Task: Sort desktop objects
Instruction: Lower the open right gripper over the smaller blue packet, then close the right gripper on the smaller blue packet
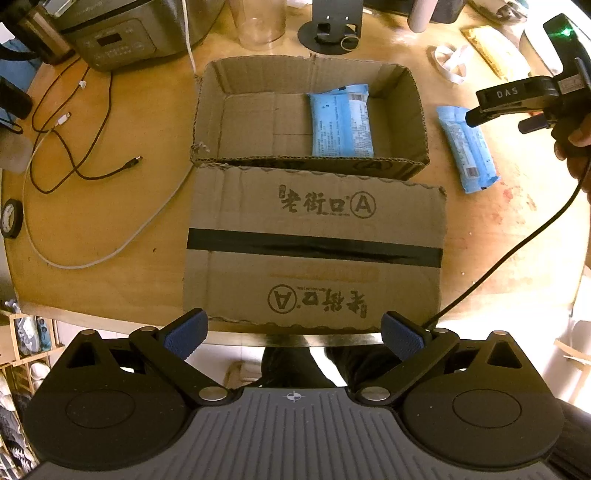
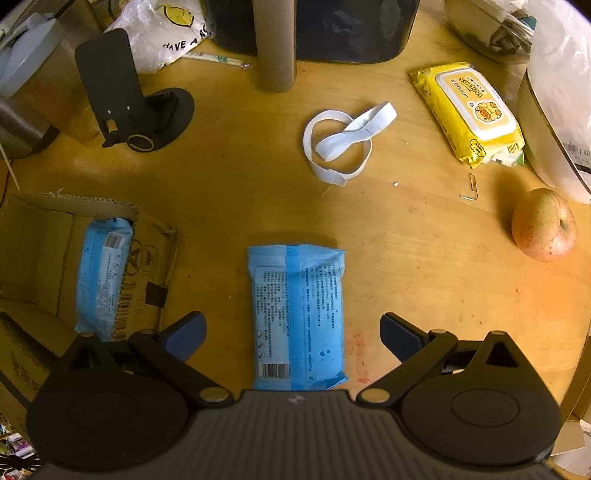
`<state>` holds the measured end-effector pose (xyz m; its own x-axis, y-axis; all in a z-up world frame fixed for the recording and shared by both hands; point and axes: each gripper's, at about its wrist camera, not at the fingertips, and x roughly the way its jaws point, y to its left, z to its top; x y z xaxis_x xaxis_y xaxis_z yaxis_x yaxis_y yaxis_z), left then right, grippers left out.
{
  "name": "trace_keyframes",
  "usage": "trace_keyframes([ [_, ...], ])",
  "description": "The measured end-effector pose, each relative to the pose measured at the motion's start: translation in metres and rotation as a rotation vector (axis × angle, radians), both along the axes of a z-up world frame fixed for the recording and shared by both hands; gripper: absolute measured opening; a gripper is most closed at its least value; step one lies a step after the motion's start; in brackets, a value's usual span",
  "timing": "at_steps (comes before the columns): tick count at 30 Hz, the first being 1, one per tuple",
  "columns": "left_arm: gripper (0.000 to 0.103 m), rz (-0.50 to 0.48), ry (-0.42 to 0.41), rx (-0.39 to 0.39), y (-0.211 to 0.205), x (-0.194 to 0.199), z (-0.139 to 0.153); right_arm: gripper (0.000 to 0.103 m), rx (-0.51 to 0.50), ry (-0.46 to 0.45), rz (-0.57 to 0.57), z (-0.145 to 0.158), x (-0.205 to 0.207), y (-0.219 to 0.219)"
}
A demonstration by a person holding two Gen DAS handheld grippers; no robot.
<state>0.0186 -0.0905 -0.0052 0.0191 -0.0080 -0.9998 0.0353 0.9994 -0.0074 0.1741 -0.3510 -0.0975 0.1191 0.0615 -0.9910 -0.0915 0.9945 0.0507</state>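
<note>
An open cardboard box [image 1: 421, 122] sits mid-table with one blue packet [image 1: 341, 120] lying inside it. A second blue packet [image 1: 467, 147] lies on the table to the box's right. In the right wrist view that packet [image 2: 299, 317] lies lengthwise between the spread fingers of my right gripper [image 2: 293, 338], which hovers above it, open and holding nothing; the boxed packet [image 2: 101, 273] shows at the left. My left gripper [image 1: 293, 336] is open and empty at the table's near edge, over the box's flattened flap [image 1: 314, 251]. The right gripper's body [image 1: 517, 101] appears at upper right, held by a hand.
A white strap loop [image 2: 343, 144], a yellow wipes pack [image 2: 469, 110], an apple [image 2: 543, 225] and a paper clip [image 2: 471, 188] lie beyond the packet. A black stand [image 2: 125, 99] and a cardboard tube [image 2: 277, 44] stand behind. Cables [image 1: 74, 155], a tape roll [image 1: 11, 218] and a cooker [image 1: 122, 33] occupy the left.
</note>
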Motion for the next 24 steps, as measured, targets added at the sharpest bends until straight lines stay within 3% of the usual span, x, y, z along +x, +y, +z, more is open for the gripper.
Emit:
trace_keyframes([
  [24, 0.103, 0.018, 0.020, 0.008, 0.001, 0.007, -0.006, 0.103, -0.040, 0.030, 0.026, -0.059, -0.002, 0.007],
])
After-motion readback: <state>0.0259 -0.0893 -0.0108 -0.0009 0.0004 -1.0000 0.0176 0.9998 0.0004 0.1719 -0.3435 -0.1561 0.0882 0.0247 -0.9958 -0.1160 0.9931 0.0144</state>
